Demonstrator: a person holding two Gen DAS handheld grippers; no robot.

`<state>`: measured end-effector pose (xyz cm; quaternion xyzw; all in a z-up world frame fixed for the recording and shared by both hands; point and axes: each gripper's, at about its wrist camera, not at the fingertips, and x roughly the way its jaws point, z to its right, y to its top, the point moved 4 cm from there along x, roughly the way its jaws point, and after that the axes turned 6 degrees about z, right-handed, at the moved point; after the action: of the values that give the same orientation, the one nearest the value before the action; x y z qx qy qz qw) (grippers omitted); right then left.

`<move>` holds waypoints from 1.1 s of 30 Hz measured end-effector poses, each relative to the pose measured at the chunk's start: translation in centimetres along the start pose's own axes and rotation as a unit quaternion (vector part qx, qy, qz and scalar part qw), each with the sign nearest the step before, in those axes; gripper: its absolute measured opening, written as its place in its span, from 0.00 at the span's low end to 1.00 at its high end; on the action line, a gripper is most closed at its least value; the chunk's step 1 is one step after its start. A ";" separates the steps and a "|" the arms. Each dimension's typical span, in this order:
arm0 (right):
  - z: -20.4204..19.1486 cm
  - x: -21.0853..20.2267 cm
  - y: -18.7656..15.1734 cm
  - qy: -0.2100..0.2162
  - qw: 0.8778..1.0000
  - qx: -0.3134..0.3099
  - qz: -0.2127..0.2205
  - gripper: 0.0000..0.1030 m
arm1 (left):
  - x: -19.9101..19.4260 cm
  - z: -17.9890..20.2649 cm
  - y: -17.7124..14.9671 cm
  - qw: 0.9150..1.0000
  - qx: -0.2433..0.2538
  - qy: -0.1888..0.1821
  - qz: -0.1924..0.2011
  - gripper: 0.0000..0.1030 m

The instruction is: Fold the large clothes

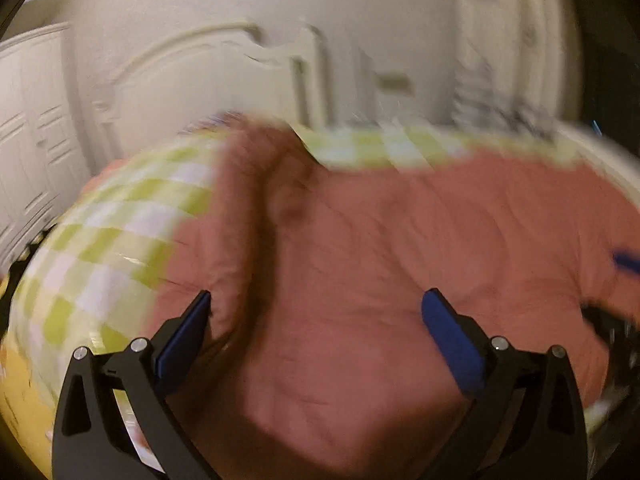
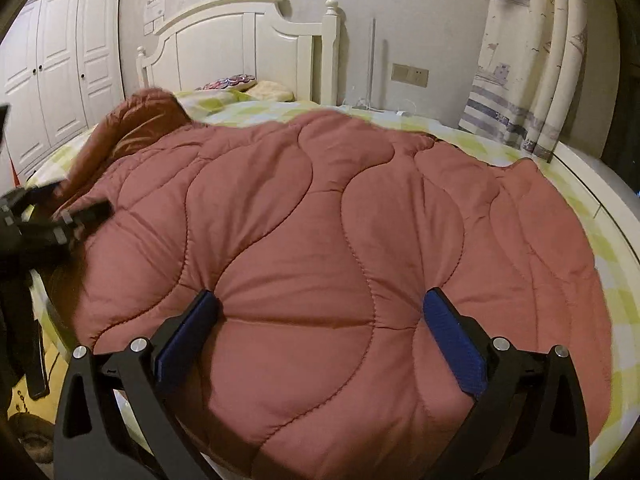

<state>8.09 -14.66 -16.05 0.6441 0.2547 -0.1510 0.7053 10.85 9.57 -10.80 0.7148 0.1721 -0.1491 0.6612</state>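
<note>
A large pink quilted comforter (image 2: 320, 220) lies spread over a bed with a green-and-white checked sheet (image 2: 580, 220). Its left part is folded up, showing a brown underside (image 2: 136, 120). My right gripper (image 2: 320, 308) is open, its blue pads pressed into the comforter's near edge. My left gripper (image 1: 316, 304) is open over the comforter (image 1: 380, 240) in the blurred left wrist view; it also shows at the left of the right wrist view (image 2: 68, 204). The right gripper shows at the right edge of the left wrist view (image 1: 624, 264).
A white headboard (image 2: 240, 36) stands at the far end, with pillows (image 2: 248, 88) below it. A white wardrobe (image 2: 60, 64) is at the left. A patterned curtain (image 2: 520, 60) hangs at the right. A yellow floor (image 1: 20, 400) lies beside the bed.
</note>
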 end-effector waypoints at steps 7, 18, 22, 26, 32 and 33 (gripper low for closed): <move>-0.5 -0.3 0.2 -0.008 1.000 0.010 -0.002 0.95 | -5.6 -9.5 2.8 0.972 -0.190 0.082 0.112 0.98; -2.8 -0.2 0.0 0.010 1.000 -0.028 0.006 0.95 | 2.6 3.3 -1.4 0.990 -0.010 -0.103 -0.091 0.98; -0.6 -0.9 0.3 0.005 1.000 0.002 0.007 0.95 | 2.6 3.2 -2.0 0.991 0.008 -0.109 -0.073 0.98; 3.9 -2.7 0.4 -0.053 0.997 0.050 0.035 0.95 | 2.8 3.5 -2.2 0.991 0.008 -0.107 -0.074 0.98; 11.0 -3.0 -2.4 -0.107 0.987 0.119 0.010 0.95 | 2.6 3.1 -2.2 0.992 0.011 -0.105 -0.071 0.98; 11.7 -3.6 -2.6 -0.111 0.984 0.135 0.011 0.95 | 2.5 3.0 -2.4 0.992 0.011 -0.105 -0.071 0.98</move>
<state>5.65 -26.98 -15.77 0.7155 0.1447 -0.2470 0.6373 12.13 6.85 -14.29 0.6883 0.1499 -0.2719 0.6557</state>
